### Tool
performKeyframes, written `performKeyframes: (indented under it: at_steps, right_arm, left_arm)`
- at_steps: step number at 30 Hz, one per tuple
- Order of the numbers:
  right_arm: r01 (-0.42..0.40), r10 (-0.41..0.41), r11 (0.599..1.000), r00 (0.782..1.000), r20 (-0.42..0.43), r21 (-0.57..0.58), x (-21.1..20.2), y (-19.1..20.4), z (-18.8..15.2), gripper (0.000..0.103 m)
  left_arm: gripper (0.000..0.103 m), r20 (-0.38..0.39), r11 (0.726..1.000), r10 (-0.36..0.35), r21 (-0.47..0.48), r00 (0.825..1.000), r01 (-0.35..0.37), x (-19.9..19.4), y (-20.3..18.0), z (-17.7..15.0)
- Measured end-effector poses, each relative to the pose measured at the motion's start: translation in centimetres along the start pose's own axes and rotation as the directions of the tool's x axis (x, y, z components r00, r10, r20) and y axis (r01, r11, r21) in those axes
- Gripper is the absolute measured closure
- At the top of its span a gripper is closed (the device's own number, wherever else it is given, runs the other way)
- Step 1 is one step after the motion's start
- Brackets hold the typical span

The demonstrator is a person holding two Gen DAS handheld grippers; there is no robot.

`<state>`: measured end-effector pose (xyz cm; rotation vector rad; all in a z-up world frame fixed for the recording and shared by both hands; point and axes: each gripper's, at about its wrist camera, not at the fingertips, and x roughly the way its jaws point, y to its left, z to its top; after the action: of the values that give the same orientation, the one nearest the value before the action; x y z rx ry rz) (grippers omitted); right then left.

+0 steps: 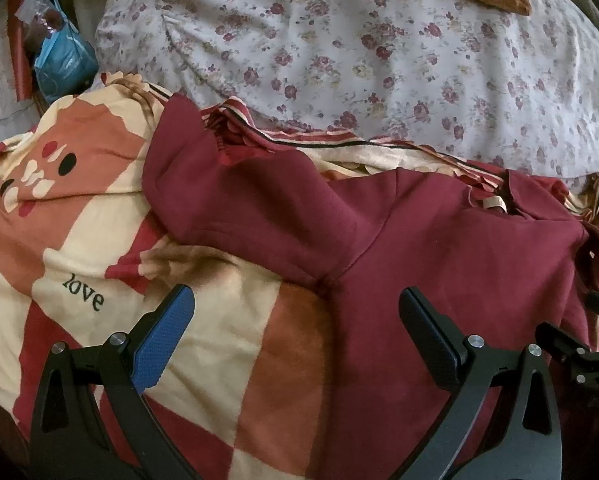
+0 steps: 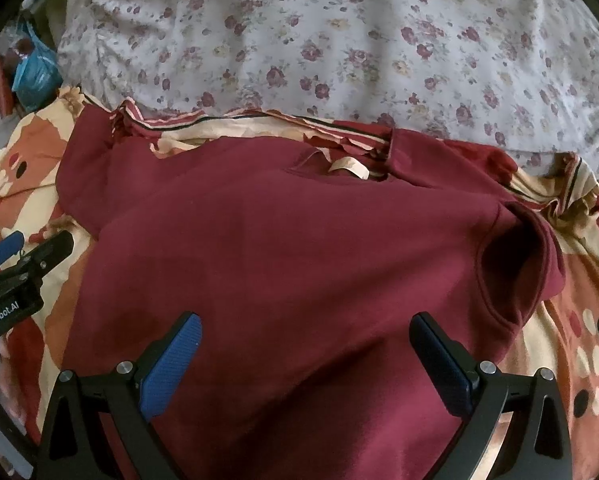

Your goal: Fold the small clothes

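Your left gripper (image 1: 295, 336) and right gripper (image 2: 305, 360) hover with jaws spread, gripping nothing. Pinch only the sweater (image 2: 283, 248); grabbing the soft blanket (image 1: 203, 344) beneath spoils the fold.

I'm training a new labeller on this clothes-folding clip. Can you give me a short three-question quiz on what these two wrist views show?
1. True or false: the left hand-held gripper is clamped on the maroon shirt.
2. Multiple choice: what lies directly under the shirt? A) a bare wooden table B) a patterned blanket with the word "love" C) a laundry basket
3. Fill in: beyond the blanket lies a pale sheet printed with small ____.

Key:
1. False. Both it and the right hand-held gripper are open and hold nothing.
2. B.
3. Flowers.
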<state>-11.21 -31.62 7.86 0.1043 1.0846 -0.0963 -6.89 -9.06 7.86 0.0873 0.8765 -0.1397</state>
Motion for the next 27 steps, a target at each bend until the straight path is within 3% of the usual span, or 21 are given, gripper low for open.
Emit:
performKeyframes:
  at_steps: [27]
  right_arm:
    - [0.009,-0.01,1.0,1.0,-0.027,-0.028,1.3,0.7,0.3,0.0]
  left_arm:
    - [0.001,-0.03,1.0,0.012,-0.025,0.999,-0.013,1.7,1.0,-0.1]
